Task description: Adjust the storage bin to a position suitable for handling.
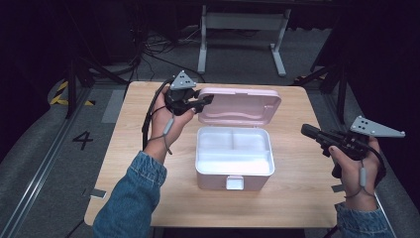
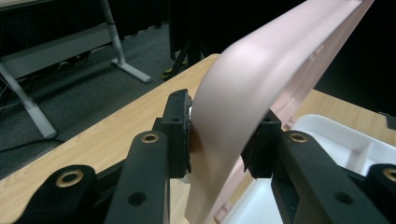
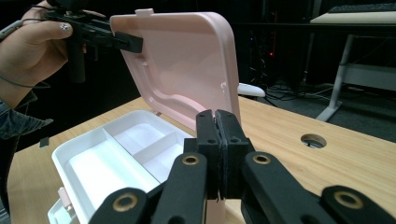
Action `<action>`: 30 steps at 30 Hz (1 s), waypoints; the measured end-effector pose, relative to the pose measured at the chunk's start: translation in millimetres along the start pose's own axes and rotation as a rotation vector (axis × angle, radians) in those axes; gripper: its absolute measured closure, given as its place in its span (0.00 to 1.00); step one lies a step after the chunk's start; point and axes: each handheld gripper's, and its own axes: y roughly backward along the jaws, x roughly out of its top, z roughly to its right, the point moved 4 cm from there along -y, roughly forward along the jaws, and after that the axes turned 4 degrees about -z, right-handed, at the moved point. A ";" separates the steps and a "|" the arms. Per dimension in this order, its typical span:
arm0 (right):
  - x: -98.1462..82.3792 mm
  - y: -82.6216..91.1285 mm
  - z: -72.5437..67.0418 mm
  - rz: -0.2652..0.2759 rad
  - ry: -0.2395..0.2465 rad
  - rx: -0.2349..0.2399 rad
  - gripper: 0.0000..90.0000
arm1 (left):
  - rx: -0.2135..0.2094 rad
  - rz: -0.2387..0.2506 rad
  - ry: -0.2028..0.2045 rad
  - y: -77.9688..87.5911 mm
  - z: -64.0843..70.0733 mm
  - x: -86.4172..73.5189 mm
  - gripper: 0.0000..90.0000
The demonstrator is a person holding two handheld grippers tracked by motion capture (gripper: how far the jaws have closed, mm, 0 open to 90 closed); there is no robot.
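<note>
High view: pink box (image 1: 235, 157) open, white divided tray inside, lid (image 1: 241, 105) upright.

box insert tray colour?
White divided plastic tray inside the pink lidded box; clearest in the right gripper view.

Support: light wooden table (image 1: 148, 163), centre of frame | Surface feature: round cable hole (image 3: 313, 140), right of frame | Resting on it: pink box (image 1: 235, 171) with white compartmented tray, mid-table, lid raised at rear
</note>
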 end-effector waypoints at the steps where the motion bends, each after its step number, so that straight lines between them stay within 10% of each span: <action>1: -0.7 2.1 1.0 -0.002 0.000 -0.005 0.99 | 0.003 -0.003 0.005 -2.0 -2.6 0.6 0.75; 14: -1.6 8.3 3.1 0.003 -0.007 -0.009 0.98 | 0.091 -0.032 0.049 -32.7 -25.5 5.3 0.70; 30: -3.5 13.8 12.2 0.010 -0.036 -0.016 0.95 | 0.087 -0.083 0.164 -63.3 -51.6 -4.0 0.67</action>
